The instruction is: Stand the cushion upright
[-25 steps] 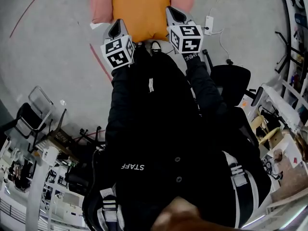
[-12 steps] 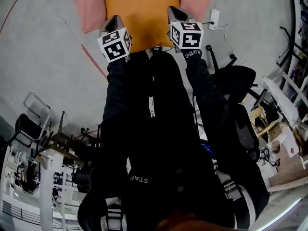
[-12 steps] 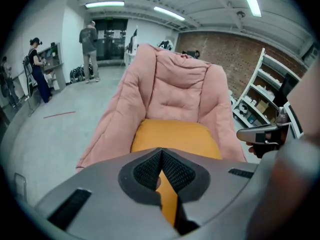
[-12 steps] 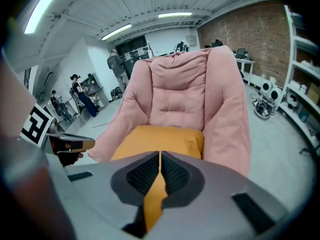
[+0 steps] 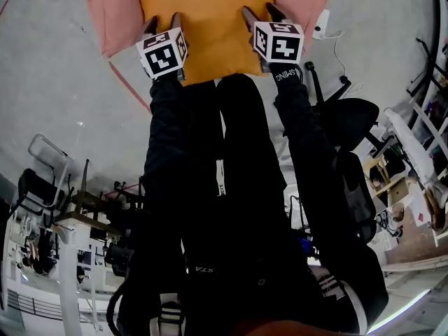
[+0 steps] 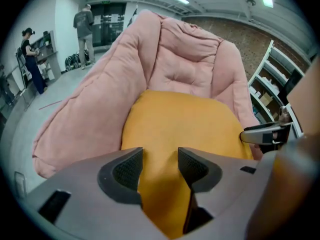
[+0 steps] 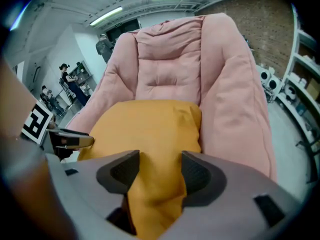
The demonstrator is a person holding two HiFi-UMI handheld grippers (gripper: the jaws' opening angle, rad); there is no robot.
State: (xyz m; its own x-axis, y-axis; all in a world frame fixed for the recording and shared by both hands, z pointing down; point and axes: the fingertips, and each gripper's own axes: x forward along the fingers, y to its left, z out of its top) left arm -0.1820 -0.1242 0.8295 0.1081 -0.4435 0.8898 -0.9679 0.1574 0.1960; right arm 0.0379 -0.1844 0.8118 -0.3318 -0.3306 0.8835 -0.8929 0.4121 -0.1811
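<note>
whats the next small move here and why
Probably close both grippers on the cushion at its near edge. It lies flat on the seat of the pink chair, and the left gripper and right gripper are both opening with that edge's fabric between their jaws, not yet pinched. A grip there would let the edge be lifted upright.

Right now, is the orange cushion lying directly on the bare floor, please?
No, the orange cushion lies on the pink padded seat.
</note>
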